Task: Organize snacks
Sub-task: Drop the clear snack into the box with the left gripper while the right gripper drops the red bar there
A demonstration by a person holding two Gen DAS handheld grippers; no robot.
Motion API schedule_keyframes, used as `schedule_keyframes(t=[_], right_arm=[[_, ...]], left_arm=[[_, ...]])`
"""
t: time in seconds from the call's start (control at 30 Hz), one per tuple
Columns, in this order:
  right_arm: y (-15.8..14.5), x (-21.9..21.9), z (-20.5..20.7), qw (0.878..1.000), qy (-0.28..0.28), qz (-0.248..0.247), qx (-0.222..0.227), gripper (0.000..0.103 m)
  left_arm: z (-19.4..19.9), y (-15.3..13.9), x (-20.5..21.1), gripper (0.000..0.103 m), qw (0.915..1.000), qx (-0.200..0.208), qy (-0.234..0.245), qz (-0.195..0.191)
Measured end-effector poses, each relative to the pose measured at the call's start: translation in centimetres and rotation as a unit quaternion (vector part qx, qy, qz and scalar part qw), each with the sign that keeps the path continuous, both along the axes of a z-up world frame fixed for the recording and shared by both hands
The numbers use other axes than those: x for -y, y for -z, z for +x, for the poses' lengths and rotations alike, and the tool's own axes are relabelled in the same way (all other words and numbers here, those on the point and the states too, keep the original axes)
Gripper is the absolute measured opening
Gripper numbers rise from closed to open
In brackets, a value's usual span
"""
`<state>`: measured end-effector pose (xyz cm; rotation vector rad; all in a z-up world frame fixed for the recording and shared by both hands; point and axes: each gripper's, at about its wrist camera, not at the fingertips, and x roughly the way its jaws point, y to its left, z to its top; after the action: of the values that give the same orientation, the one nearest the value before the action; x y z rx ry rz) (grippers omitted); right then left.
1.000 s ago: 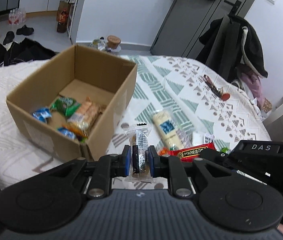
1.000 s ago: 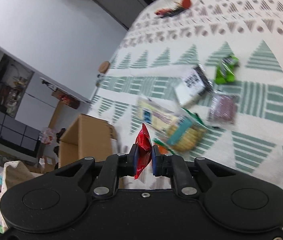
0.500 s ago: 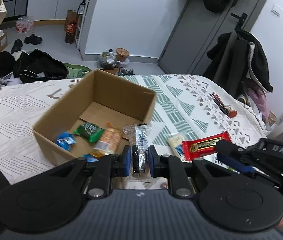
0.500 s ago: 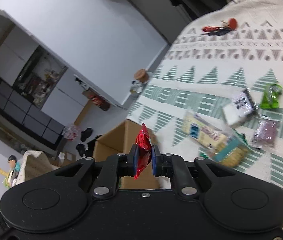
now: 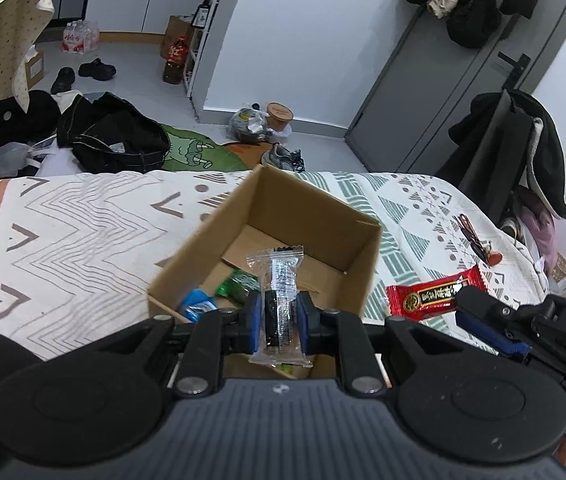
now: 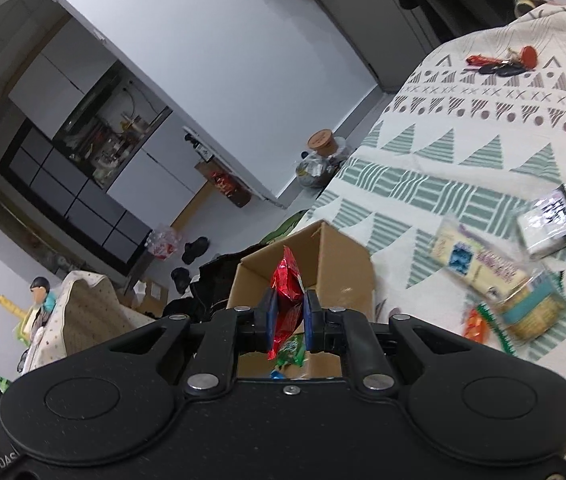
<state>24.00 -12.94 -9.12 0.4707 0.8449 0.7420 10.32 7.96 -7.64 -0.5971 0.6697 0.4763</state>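
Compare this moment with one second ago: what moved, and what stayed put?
Both grippers carried their snacks toward the cardboard box: the left gripper with the clear-wrapped snack now hangs above it, the right gripper brought the red packet alongside. Grips unchanged; nothing released.

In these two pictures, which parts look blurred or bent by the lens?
Left wrist view: sharp, but the door curves with fisheye bend. Right wrist view: the loose snacks on the bedspread are smeared; the red packet in the right tongs stays crisp.
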Motion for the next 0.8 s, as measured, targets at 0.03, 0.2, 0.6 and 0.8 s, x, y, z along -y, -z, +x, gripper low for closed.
schedule_keyframes(t=[0.03, 0.2, 0.6, 0.8], right_arm=[[0.0, -0.4, -0.1, 1.000, -0.003, -0.001, 0.000, 0.013], [0.1, -2.5, -0.9, 1.000, -0.018, -0.014, 0.006, 0.013], [1.4, -7.0, -1.2, 0.998, -0.045, -0.040, -0.012, 0.021], [1.7, -7.2, -1.0, 0.997, -0.038, -0.059, -0.018, 0.051]], left_arm=[[-0.1, 0.0, -0.4, 0.017, 1.0000, 0.001, -0.001, -0.002], [-0.5, 0.3, -2.2, 0.017, 0.9999, 0.002, -0.004, -0.014], [-0.2, 0.8, -5.2, 0.017, 0.9996, -0.008, -0.001, -0.027], [0.8, 0.6, -5.9, 0.017, 0.9996, -0.013, 0.006, -0.025]])
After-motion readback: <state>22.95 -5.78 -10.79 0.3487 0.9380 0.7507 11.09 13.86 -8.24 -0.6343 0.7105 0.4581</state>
